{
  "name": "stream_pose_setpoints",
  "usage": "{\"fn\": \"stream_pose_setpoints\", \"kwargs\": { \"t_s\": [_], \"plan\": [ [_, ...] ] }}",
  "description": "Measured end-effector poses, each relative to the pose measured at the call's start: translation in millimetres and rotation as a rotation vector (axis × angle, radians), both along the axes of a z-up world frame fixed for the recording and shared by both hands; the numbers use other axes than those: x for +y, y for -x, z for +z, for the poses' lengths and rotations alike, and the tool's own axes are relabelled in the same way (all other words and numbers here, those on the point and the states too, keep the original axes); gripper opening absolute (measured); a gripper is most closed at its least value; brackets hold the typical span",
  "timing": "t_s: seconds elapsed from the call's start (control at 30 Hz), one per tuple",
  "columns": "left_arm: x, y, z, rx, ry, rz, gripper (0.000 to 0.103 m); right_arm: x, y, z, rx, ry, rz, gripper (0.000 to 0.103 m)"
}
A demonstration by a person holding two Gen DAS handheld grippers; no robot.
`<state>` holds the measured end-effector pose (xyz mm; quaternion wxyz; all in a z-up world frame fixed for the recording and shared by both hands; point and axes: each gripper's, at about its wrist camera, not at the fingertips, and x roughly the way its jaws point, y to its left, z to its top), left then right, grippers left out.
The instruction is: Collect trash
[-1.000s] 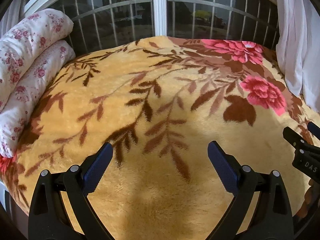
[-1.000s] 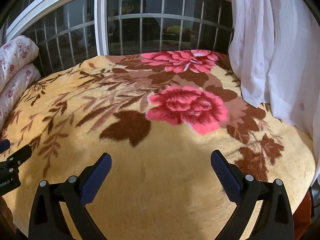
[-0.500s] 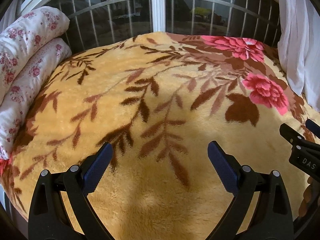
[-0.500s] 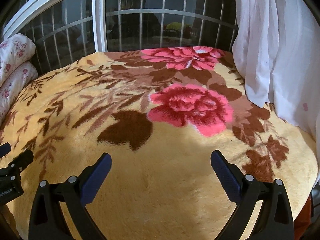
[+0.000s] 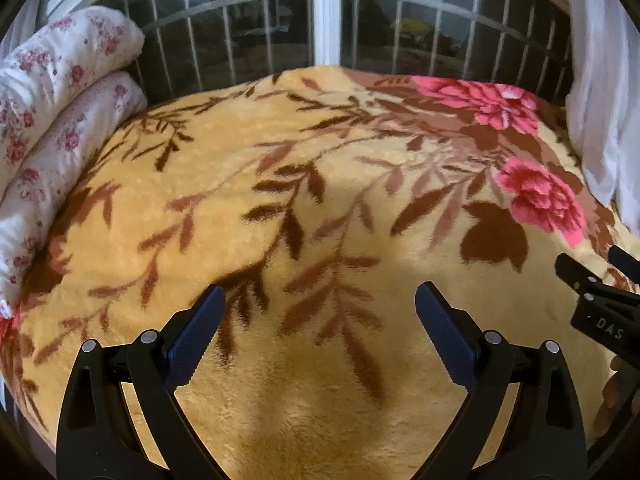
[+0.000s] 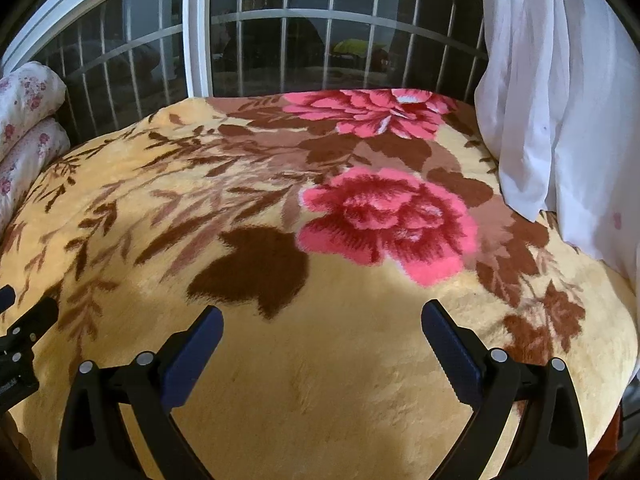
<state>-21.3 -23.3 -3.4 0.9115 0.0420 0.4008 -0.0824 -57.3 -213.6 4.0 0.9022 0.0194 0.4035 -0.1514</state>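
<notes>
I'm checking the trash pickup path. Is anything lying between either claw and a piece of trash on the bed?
No trash shows in either view, so no path can be judged. Both the left claw and the right claw are open over the bare floral blanket; only the rolled quilt and curtain sit at its edges.

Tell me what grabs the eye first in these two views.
The yellow plush blanket with brown leaves fills both views, its big pink flower lying ahead of the right gripper. A rolled floral quilt lies along the blanket's left edge, and a white curtain hangs at right before the barred window.
</notes>
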Motion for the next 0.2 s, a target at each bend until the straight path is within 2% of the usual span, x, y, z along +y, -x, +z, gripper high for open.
{"fn": "stream_pose_setpoints", "kwargs": {
  "t_s": [0.1,0.2],
  "plan": [
    [3,-9,-2,0.029,0.026,-0.014,0.093,-9,-9,-3,0.017,-0.008,-0.018,0.098],
    [6,-15,-3,0.027,0.020,-0.004,0.093,-20,-19,-6,0.035,-0.015,-0.043,0.098]
  ]
}}
